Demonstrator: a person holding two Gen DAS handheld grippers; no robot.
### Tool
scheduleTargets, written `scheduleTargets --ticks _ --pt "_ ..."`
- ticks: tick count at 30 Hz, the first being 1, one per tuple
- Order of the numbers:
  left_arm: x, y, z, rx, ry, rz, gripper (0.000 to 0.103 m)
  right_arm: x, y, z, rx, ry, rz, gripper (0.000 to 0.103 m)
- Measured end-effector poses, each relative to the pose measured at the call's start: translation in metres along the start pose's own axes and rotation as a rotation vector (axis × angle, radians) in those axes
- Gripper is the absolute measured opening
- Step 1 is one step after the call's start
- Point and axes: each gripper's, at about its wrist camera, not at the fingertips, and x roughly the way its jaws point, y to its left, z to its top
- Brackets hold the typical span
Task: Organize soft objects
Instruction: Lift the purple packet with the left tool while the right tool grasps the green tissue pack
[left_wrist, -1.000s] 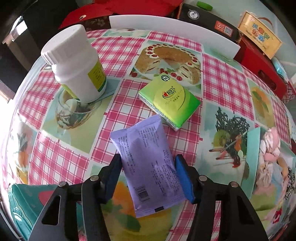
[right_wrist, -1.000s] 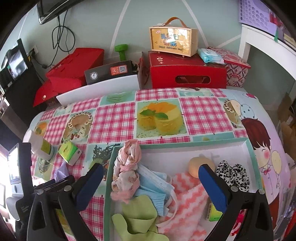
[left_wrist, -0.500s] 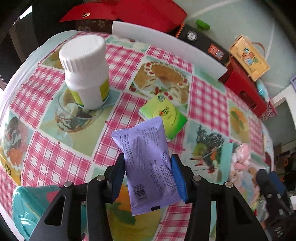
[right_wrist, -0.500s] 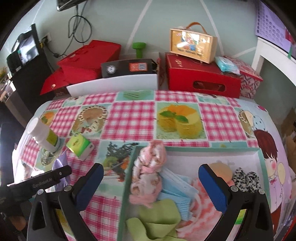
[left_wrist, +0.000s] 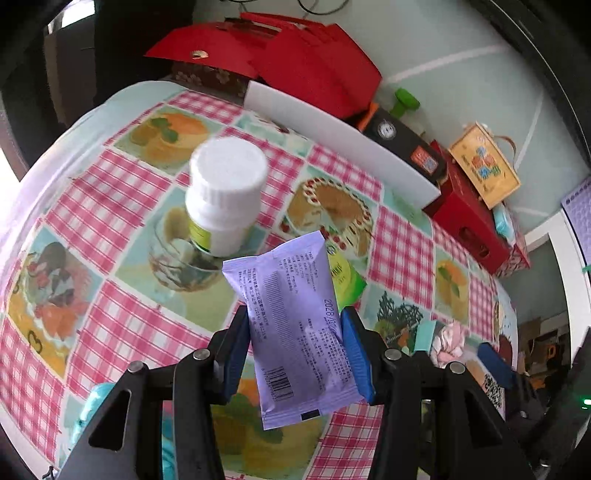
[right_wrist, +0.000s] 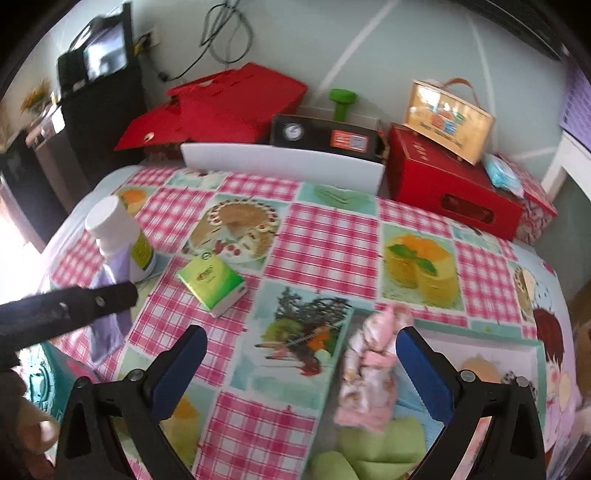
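Note:
My left gripper (left_wrist: 293, 334) is shut on a purple soft packet (left_wrist: 291, 325) and holds it above the checked tablecloth; the packet also shows in the right wrist view (right_wrist: 107, 321) behind the left gripper's arm. A green tissue pack (right_wrist: 212, 286) lies on the table, partly hidden behind the packet in the left wrist view (left_wrist: 347, 278). My right gripper (right_wrist: 301, 354) is open and empty, above the left edge of a teal-rimmed tray (right_wrist: 480, 326) that holds a pink cloth (right_wrist: 373, 365), green cloth (right_wrist: 376, 448) and other soft items.
A white bottle (left_wrist: 225, 192) stands at the left of the table, also in the right wrist view (right_wrist: 118, 236). A white board (right_wrist: 280, 164), red boxes (right_wrist: 450, 186) and a black box (right_wrist: 325, 136) line the far edge. A teal object (right_wrist: 37, 373) lies at the near left.
My left gripper closed on the purple packet and lifted it off the table. The right gripper shifted left, from over the tray's middle to its left edge.

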Motion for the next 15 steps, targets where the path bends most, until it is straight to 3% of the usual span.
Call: scheduleTargets --ticks 15 --pt "-0.017 0.042 0.015 -0.127 -0.049 -0.006 0.05 0.077 0.07 0.021 -0.202 0.089 0.092 0.098"
